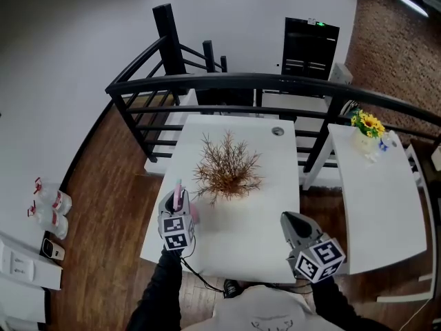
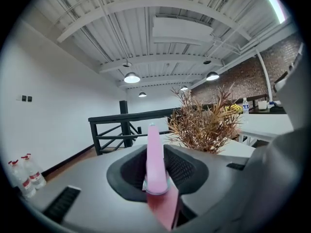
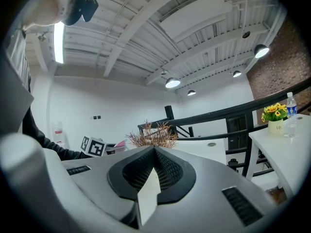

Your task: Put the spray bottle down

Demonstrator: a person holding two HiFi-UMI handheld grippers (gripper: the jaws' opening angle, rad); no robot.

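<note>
1. Beside the dried brown twiggy plant point(image 1: 227, 171), at its near left over the white rectangular table point(image 1: 238, 243), the left gripper point(image 1: 175, 197) has its jaws pinching a slim pink plastic spray bottle point(image 2: 154, 161).
2. The bottle's narrow top sticks out past the jaw tips. Its base seems close to the tabletop, but contact cannot be made out.
3. At the plant's near right, the right gripper point(image 1: 288, 219) hovers over the table with its jaws pressed together.

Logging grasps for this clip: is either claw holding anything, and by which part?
The left claw is shut on the pink spray bottle, pinching its slim upright part. The right claw holds nothing.
</note>
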